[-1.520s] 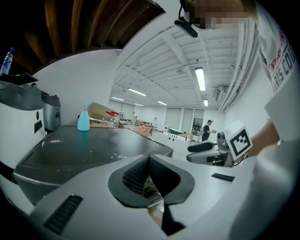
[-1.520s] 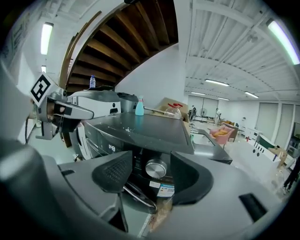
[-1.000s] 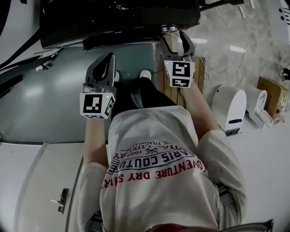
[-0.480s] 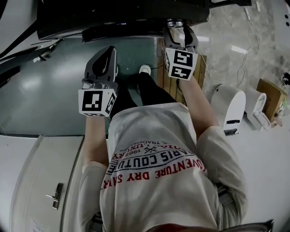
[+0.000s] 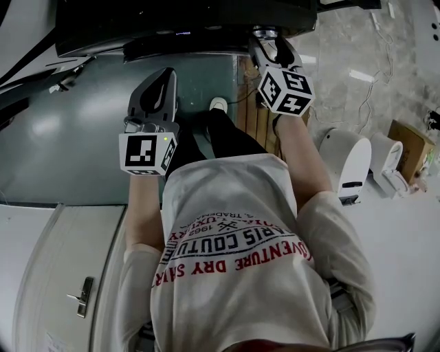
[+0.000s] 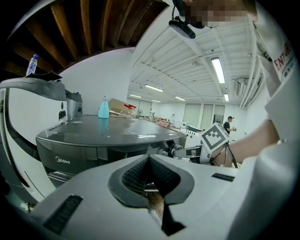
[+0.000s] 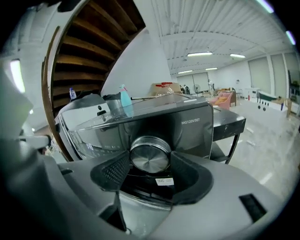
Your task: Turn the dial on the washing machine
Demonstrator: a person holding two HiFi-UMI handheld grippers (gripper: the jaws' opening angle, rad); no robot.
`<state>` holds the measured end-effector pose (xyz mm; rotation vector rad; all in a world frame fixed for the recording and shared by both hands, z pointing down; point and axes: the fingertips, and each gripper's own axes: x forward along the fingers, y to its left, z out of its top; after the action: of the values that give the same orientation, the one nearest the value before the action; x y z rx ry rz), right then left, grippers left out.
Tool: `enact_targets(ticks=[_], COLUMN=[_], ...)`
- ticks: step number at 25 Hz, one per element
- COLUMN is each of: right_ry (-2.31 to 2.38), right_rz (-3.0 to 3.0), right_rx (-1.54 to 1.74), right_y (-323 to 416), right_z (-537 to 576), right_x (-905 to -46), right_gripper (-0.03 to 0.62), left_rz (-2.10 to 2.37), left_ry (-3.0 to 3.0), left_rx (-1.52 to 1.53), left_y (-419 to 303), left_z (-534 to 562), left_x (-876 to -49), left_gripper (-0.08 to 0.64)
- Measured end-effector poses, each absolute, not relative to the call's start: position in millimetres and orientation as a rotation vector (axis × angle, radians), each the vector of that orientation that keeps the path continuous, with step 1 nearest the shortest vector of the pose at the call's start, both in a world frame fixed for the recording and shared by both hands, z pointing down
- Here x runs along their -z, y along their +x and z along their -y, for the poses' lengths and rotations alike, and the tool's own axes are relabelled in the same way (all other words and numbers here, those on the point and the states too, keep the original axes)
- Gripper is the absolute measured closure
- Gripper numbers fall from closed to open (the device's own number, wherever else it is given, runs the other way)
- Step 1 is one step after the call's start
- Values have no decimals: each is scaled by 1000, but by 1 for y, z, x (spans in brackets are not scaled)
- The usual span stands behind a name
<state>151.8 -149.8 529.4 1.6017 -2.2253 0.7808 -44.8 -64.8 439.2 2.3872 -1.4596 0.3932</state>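
Note:
The dark grey washing machine fills the top of the head view. Its round metal dial sits at the front panel's right end. My right gripper is shut on the dial, with a black pad pressing each side. In the head view that gripper reaches up to the dial with its marker cube tilted. My left gripper hangs in the air left of it, clear of the machine, shut on nothing. The left gripper view shows its own jaws together and the right gripper at the machine's corner.
A blue bottle stands on the machine's lid. A wooden pallet leans below the dial. White appliances and a cardboard box stand on the floor at the right. A white cabinet with a handle is at lower left.
My right gripper has twisted on the dial, its marker cube swinging over to the right. The left gripper has stayed where it was.

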Motion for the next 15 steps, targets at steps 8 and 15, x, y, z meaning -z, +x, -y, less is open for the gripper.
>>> enact_targets(ticks=[8, 15], right_ry=[1610, 1609], right_rz=[2290, 2210], right_rx=[-974, -394], right_y=[154, 150], right_z=[150, 147], right_x=[-529, -517], right_gripper=[308, 290], left_rz=[1463, 1456], left_ry=[2388, 2387], left_rx=[-392, -407], left_y=[-43, -43], left_z=[62, 58], left_x=[-439, -443], left_gripper=[545, 544])
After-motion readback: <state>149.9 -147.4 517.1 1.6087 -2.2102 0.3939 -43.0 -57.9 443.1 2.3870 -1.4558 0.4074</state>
